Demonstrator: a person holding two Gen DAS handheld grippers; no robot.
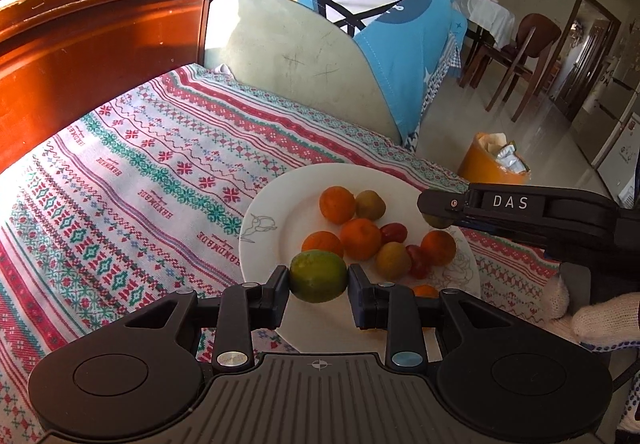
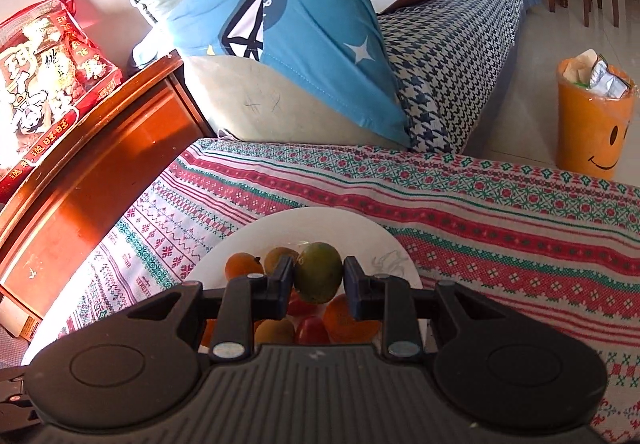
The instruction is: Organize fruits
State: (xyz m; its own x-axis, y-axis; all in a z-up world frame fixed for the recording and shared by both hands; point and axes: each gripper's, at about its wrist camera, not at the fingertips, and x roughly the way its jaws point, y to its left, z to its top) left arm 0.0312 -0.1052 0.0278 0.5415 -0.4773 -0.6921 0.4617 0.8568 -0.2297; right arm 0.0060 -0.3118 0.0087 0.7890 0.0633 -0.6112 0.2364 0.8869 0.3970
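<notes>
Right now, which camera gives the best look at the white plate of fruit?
The left wrist view: nearly the whole white plate and its fruit show there. In the right wrist view the hand-held gripper covers much of the white plate.

One white plate [image 1: 276, 199] lies just ahead of the left tool [image 1: 318, 278]. On it: five orange mandarins [image 1: 337, 204], two greenish-yellow fruits [image 1: 370, 205], two red ones [image 1: 393, 232]. Each tool clamps one green fruit [image 1: 317, 276]. One orange bin [image 1: 486, 163] stands beyond.
</notes>
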